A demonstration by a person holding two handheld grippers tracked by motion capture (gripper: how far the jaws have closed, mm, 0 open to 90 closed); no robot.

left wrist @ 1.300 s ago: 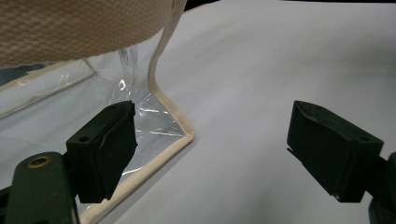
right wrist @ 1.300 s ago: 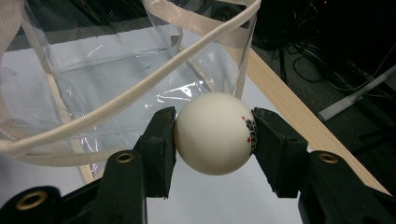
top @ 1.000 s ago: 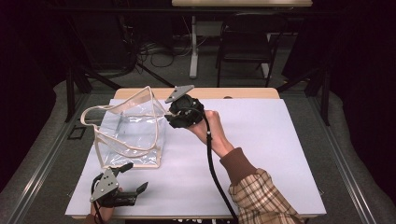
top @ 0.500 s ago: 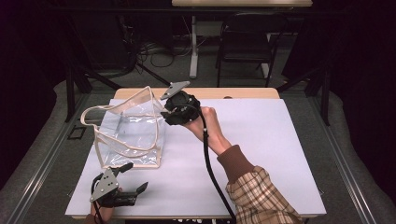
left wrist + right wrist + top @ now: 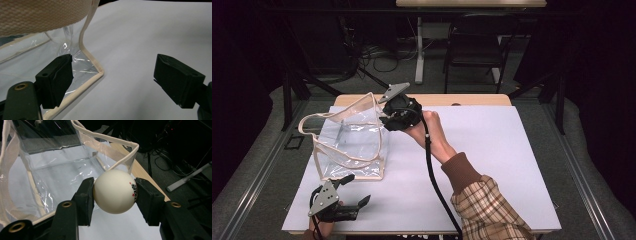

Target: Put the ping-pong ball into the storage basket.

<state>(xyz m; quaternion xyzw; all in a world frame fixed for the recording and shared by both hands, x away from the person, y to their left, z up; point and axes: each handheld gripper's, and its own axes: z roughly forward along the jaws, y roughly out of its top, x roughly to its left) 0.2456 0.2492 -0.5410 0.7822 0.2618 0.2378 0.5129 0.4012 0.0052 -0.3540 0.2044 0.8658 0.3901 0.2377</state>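
Tongs on the right [image 5: 113, 192] clamp a cream-white table-tennis ball [image 5: 113, 191] with small red and black print on one side; we see both black pads pressed against its flanks. In the high view these right tongs [image 5: 387, 117] sit at the upper rim of a clear plastic tote bag with cream fabric trim [image 5: 349, 142], at its right-hand corner, raised off the white worktop [image 5: 492, 150]. From the right gripper view we note the ball hangs just in front of the bag's open mouth, near the trimmed rim, with the bag's see-through walls behind and below it. We cannot tell whether the ball touches the rim.

Bag stands upright on the left half of the worktop, its woven cream handle [image 5: 42, 15] looping outward to the left.

Left tongs [image 5: 352, 192] rest low at the near left edge of the worktop, jaws wide apart and gripping nothing. In the left gripper view we see the bag's trimmed bottom corner [image 5: 98, 72] lying between them, closer to the left-hand jaw.
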